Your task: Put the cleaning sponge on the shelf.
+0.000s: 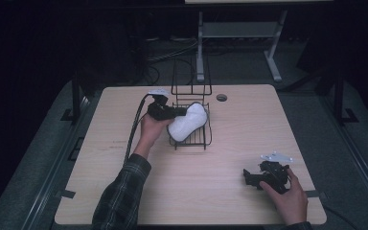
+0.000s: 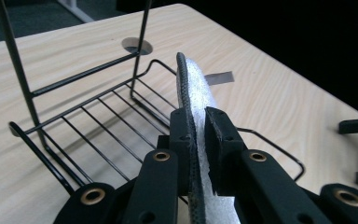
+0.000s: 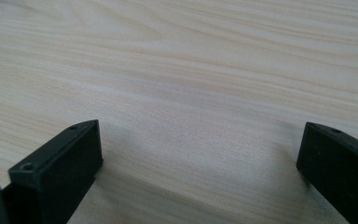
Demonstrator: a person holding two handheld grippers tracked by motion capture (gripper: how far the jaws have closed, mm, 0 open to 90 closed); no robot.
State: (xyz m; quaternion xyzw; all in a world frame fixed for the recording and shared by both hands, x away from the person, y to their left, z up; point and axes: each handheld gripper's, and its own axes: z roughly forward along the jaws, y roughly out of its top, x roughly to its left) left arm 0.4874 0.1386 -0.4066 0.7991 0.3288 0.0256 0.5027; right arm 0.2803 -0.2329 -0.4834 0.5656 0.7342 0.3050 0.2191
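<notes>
Between the jaws of the left gripper (image 2: 196,140), pinched on edge: a flat white insole (image 2: 198,86) with a dark underside, pads pressed on both faces, grip narrow. Held over the black wire rack (image 2: 98,116), with most of the insole's length reaching ahead of the jaws, above the rack's floor bars and toward its far rim. Seen from the high view, left gripper (image 1: 179,112) coming in at the rack's left side, insole (image 1: 188,121) lying slantwise across the rack (image 1: 206,139), hand (image 1: 151,129) and plaid sleeve trailing back toward the near edge. Just beyond the rack, its tall upright back frame; beyond that, a round hole in the table (image 1: 222,97). Well apart, at the near right corner of the wooden table (image 1: 124,191): right gripper (image 1: 247,178), resting low on the bare wood, jaws spread wide with nothing between them (image 3: 200,154). Step in hand, by judgement: setting the insole into the rack. Best done by lowering until the sole lies along the floor bars, keeping clear of the upright frame, and only then easing the pads apart; letting go too high or still tilted likely to tip it over the low rim.
</notes>
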